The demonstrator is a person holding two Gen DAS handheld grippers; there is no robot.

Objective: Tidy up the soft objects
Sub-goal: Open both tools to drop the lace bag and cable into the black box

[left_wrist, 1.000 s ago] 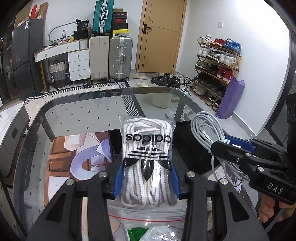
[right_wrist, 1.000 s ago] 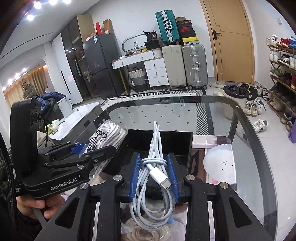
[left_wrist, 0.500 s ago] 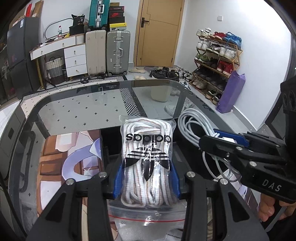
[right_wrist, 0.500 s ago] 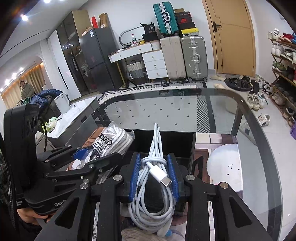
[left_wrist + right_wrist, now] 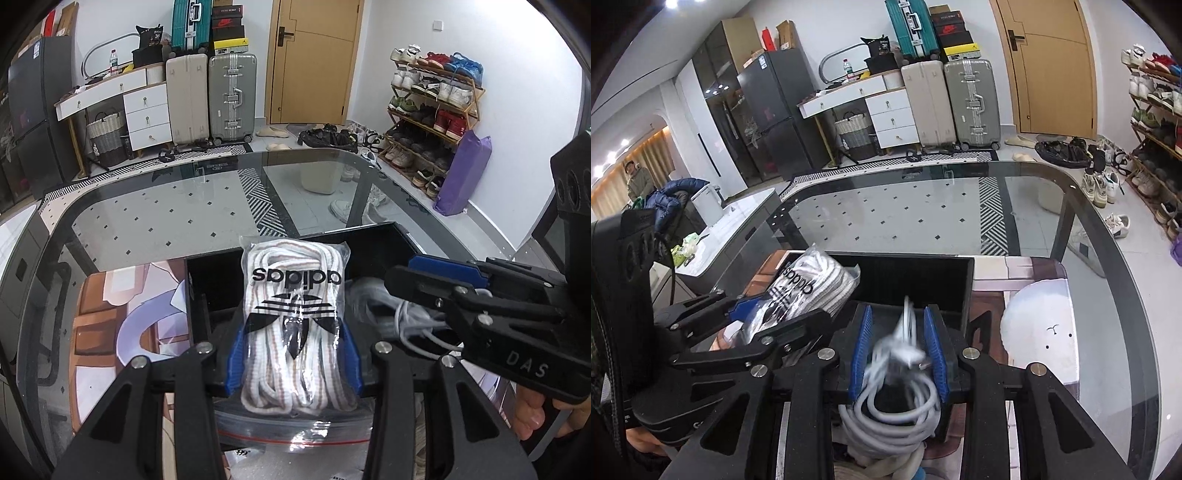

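Observation:
My left gripper [image 5: 293, 354] is shut on a clear packet of white adidas shoelaces [image 5: 295, 314] and holds it over the black open box [image 5: 207, 291]. The packet also shows in the right wrist view [image 5: 809, 291]. My right gripper [image 5: 898, 347] has its blue pads wider apart than the white coiled charging cable [image 5: 897, 391], which is blurred and dropping between them into the box [image 5: 923, 273]. The cable also lies low in the box in the left wrist view [image 5: 402, 314], under the right gripper [image 5: 436, 280].
The box stands on a glass table [image 5: 923, 210] over an illustrated mat [image 5: 110, 317]. A zip bag [image 5: 295, 432] lies under the left gripper. More cords [image 5: 886, 465] lie below the right gripper. A white round patch [image 5: 1041, 328] is to the right.
My right gripper has opened and the white cable has slipped down from its pads into the box. Both grippers have moved forward and lower over the box. The left still holds the shoelaces.

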